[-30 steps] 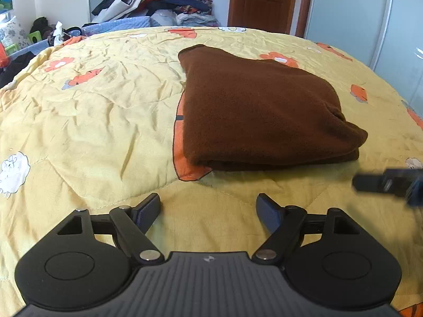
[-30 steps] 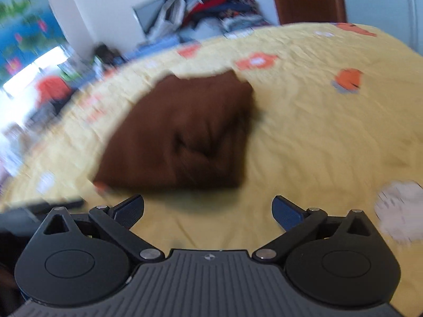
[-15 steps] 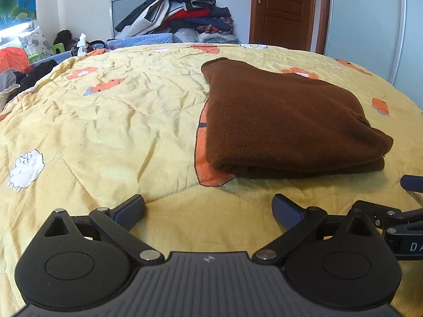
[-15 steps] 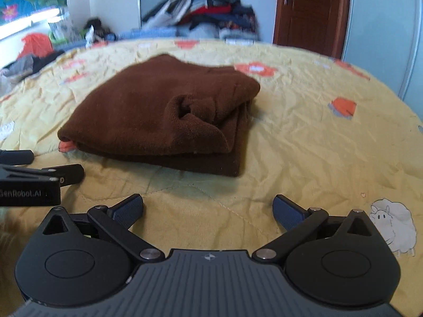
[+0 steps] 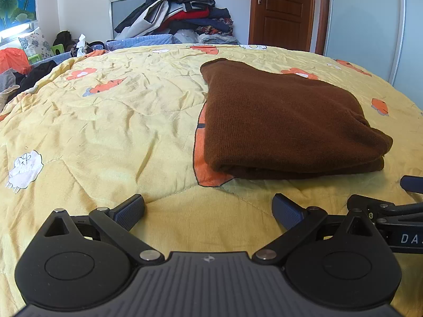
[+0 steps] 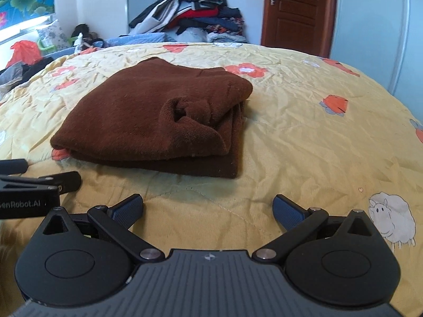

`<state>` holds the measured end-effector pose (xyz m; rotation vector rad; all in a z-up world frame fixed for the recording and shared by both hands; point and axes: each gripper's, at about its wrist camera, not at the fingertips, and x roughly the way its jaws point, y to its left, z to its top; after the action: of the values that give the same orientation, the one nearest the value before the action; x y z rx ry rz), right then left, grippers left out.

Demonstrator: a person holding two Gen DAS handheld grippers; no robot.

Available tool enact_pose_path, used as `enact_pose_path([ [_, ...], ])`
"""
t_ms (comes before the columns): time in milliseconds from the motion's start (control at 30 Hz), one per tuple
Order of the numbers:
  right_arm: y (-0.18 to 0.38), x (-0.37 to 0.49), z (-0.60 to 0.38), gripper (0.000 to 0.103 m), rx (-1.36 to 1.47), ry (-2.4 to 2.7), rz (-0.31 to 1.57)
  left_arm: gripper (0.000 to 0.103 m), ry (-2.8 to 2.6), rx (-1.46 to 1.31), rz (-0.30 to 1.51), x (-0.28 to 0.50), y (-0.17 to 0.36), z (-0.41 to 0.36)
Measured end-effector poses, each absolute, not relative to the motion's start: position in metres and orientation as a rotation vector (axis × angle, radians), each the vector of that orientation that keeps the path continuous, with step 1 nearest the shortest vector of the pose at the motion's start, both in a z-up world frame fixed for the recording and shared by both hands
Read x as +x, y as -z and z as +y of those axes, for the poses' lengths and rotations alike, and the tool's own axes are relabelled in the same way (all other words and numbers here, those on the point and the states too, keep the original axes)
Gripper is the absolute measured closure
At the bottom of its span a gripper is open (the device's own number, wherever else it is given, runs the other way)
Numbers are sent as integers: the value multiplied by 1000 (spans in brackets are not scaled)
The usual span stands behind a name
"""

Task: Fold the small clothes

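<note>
Left wrist view: brown garment [image 5: 285,121] lies folded on yellow quilt [image 5: 105,132], ahead of both tongs. Left gripper [image 5: 208,208] has just opened wide, empty; right gripper [image 6: 207,208] spread, empty. Likely done; if tidying, tuck the bunched flap [image 6: 190,116] flat.

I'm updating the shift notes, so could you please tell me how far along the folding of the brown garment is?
Done: the brown garment lies folded in layers on the yellow quilt. In hand: nothing; the left gripper and right gripper are both open and empty, short of it. Left: perhaps tidying the bunched bit at its right edge; the clothes pile behind looks unfolded.
</note>
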<state>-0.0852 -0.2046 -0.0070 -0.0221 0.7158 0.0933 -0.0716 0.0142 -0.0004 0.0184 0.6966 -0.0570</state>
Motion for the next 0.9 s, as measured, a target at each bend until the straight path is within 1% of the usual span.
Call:
enact_pose_path([
  [900, 9, -87, -206, 0, -19, -91, 705, 0, 57, 18, 694, -72, 1, 14],
])
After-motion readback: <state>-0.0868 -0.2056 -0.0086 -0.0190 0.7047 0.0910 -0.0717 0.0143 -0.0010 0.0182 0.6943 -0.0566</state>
